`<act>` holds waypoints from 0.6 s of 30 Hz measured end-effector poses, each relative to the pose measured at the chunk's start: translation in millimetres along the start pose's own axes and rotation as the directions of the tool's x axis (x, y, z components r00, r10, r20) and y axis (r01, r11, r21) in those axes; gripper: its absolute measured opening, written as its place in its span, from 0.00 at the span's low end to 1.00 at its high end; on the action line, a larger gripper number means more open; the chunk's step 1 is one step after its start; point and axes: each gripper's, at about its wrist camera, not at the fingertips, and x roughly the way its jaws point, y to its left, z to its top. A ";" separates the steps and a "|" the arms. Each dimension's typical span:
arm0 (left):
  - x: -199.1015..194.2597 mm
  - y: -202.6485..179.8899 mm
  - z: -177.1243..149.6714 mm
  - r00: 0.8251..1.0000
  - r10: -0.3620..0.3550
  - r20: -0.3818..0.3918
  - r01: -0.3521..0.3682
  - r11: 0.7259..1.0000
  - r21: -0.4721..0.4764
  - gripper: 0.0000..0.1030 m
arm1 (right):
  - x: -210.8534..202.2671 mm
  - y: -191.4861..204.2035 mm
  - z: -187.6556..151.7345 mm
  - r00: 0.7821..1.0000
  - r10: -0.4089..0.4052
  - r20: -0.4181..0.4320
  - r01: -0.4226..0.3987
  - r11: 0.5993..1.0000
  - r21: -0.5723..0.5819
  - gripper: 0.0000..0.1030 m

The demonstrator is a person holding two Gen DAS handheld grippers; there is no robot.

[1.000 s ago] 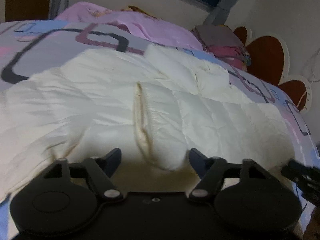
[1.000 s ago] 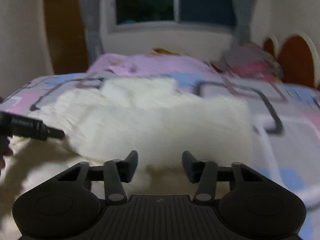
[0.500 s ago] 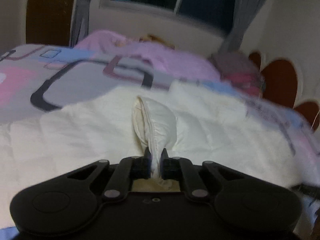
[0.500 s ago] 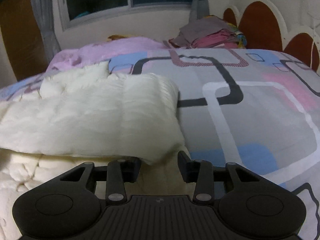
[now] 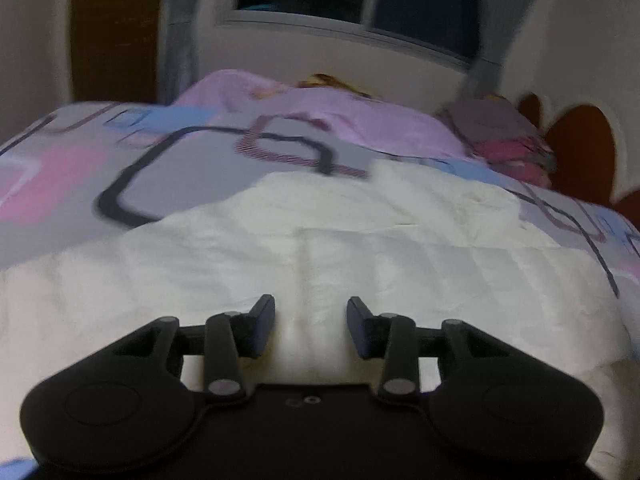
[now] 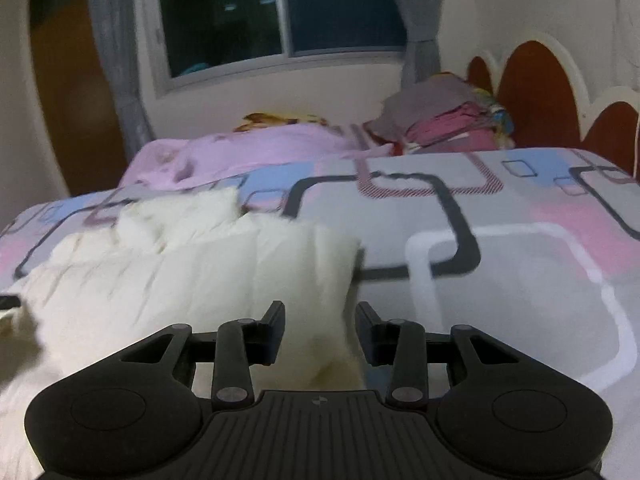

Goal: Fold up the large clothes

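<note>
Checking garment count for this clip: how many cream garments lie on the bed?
1: the cream garment spread across the near part of the bed; more may be hidden in the far pile.

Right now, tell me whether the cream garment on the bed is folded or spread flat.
Partly folded: the cream garment has one quilted layer lying doubled over another, its edge ending on the patterned bedspread.

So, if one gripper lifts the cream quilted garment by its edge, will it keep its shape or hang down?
The cream garment would probably hang down: it lies in soft wrinkles and folds on the bed. Its puffy quilting suggests it is light for its size. The fabric looks smooth, so a thin pinch might slip.
</note>
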 end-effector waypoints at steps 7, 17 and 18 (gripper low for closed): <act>57.4 -27.6 -6.3 0.992 0.019 -0.122 -0.011 0.998 0.069 0.44 | 94.4 9.9 -10.6 0.980 -0.035 -0.195 0.029 0.999 -0.031 0.38; 66.5 -48.1 22.4 0.999 -0.006 -0.044 0.012 0.990 0.139 0.60 | 118.1 -6.1 43.9 0.994 -0.042 -0.103 0.040 0.999 -0.020 0.17; 75.8 -48.6 23.2 0.998 0.008 -0.059 0.000 0.989 0.145 0.62 | 132.5 -8.8 45.2 0.988 -0.063 -0.139 0.060 0.998 -0.025 0.16</act>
